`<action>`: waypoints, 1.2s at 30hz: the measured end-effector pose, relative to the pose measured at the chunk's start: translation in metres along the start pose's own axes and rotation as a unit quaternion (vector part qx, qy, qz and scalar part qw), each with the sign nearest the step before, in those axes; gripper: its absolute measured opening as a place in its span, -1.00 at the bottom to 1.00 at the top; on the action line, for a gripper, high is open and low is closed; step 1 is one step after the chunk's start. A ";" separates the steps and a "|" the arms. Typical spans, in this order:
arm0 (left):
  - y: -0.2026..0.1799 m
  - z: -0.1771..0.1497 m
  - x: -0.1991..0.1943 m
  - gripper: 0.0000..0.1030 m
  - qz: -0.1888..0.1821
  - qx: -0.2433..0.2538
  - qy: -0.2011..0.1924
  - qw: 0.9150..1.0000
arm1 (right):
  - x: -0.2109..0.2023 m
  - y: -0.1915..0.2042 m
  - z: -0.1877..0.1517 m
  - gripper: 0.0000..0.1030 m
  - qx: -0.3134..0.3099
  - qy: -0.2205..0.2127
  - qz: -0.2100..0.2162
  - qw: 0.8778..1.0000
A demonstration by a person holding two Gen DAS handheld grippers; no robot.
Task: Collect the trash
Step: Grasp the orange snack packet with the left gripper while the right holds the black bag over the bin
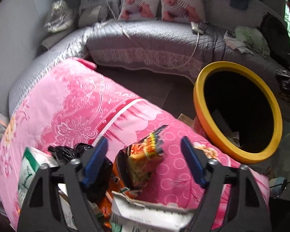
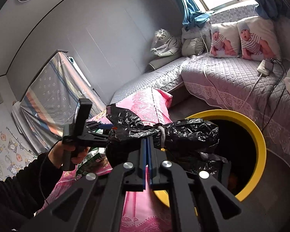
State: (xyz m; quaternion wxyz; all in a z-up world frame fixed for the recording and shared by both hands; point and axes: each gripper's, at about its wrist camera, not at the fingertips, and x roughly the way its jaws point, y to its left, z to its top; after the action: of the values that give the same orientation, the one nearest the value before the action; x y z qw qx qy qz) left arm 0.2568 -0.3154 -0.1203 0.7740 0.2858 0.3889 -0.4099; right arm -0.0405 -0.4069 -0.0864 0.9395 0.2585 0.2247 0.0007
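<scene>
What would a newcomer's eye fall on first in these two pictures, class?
Probably the yellow-rimmed bin, its dark mouth gaping right of the bright pink quilt. Next, the crumpled black plastic bag pinched in the right gripper in front of that bin, and the orange snack wrapper between the left gripper's open blue fingers.

Bin (image 1: 201, 104) interior dark, contents unclear

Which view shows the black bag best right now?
The right wrist view: the black bag stretches across mid-frame, clamped in the right gripper before the yellow bin. The left wrist view shows other black plastic, half hidden behind the left gripper.
</scene>
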 end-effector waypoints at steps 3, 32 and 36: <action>0.000 -0.001 0.008 -0.15 0.007 0.002 0.009 1.000 | 0.000 -0.001 0.000 -0.97 0.003 0.000 -0.001 1.000; 0.090 -0.134 -0.239 -0.34 -0.029 -0.205 -0.278 0.938 | 0.024 0.089 0.015 -0.97 -0.074 0.020 0.033 0.997; 0.080 -0.159 -0.249 -0.33 -0.037 -0.209 -0.275 0.938 | 0.033 0.097 0.021 -0.97 -0.070 0.021 0.041 0.996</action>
State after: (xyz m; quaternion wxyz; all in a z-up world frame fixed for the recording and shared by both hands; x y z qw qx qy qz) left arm 0.1768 -0.0521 0.0130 0.8772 -0.0209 0.2482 -0.4104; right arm 0.0095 -0.3294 -0.0370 0.9496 0.2008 0.2331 0.0604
